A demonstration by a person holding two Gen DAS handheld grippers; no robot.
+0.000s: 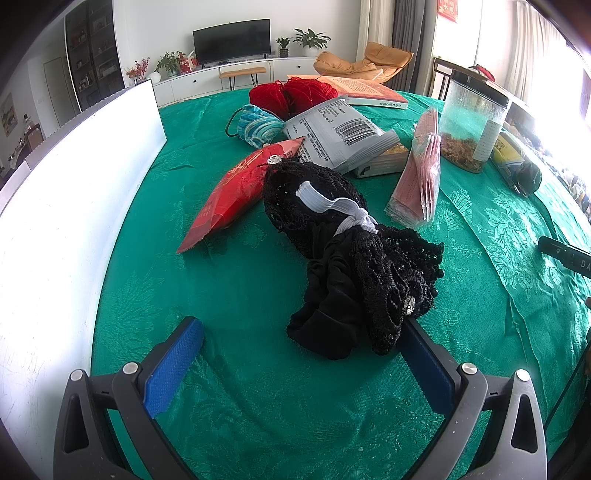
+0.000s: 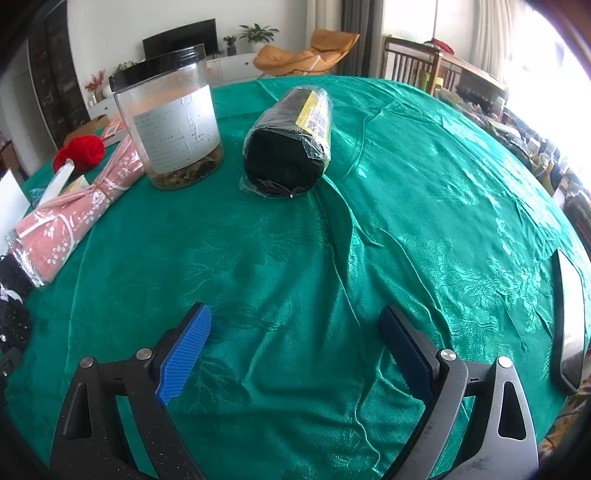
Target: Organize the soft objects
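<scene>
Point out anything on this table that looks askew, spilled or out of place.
Nothing is spilled. The black lace bundle lies crumpled, its white elastic band knotted around it, and one edge drapes over the left gripper's right finger. The green tablecloth is wrinkled, and the wrapped black roll lies on its side.

white wall (image 1: 155, 33) | TV (image 1: 232, 40) — orange lounger (image 1: 364, 61) | bright window (image 2: 546, 48)
</scene>
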